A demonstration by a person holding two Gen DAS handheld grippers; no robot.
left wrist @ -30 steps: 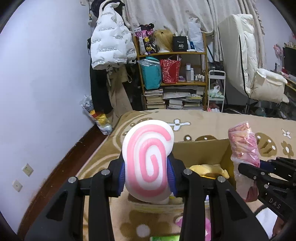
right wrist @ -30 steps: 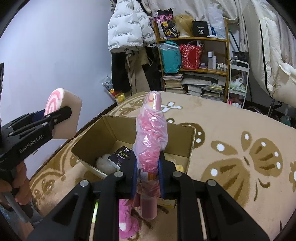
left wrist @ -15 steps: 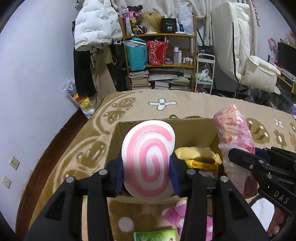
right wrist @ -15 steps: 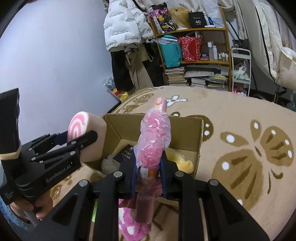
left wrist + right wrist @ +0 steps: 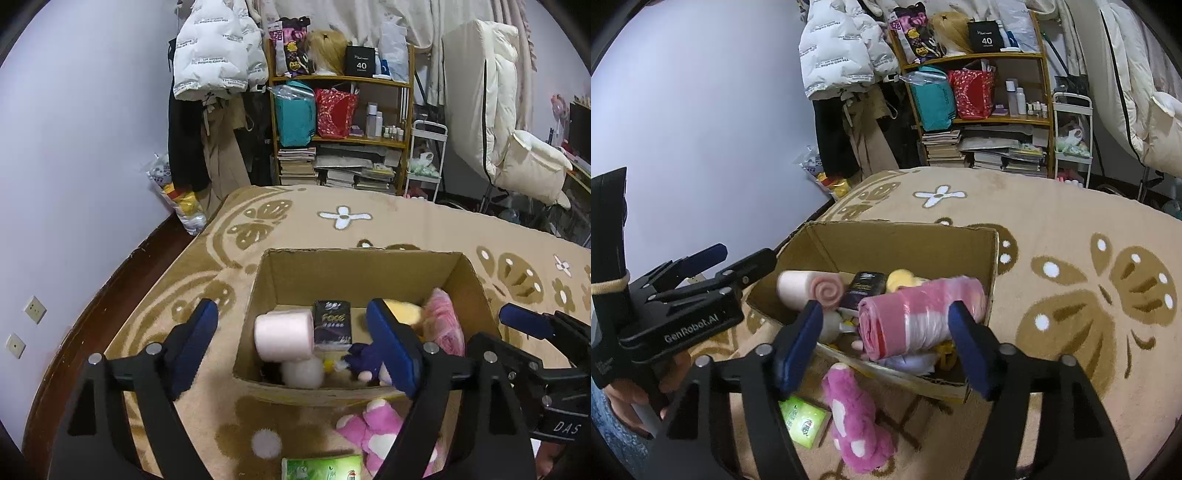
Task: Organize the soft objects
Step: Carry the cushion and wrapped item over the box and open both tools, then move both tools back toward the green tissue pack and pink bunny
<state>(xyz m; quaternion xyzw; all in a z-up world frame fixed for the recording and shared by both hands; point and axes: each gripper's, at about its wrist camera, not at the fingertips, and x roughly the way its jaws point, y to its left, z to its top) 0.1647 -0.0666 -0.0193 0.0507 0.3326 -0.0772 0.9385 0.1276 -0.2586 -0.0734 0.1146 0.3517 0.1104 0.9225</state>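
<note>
Cardboard box [image 5: 354, 264] on the beige flower rug [image 5: 406, 225] holds the pink swirl roll [image 5: 284, 339] at its left side and the plastic-wrapped pink roll [image 5: 919, 317] at the right, both lying clear of the grippers. Left gripper [image 5: 295, 347] and right gripper [image 5: 886, 347] hover over the near rim, fingers spread wide, empty. Best next: lift straight up clear of the rim, then go for the pink plush toy [image 5: 858, 421] and green tissue pack [image 5: 803, 421] on the rug in front.
</note>
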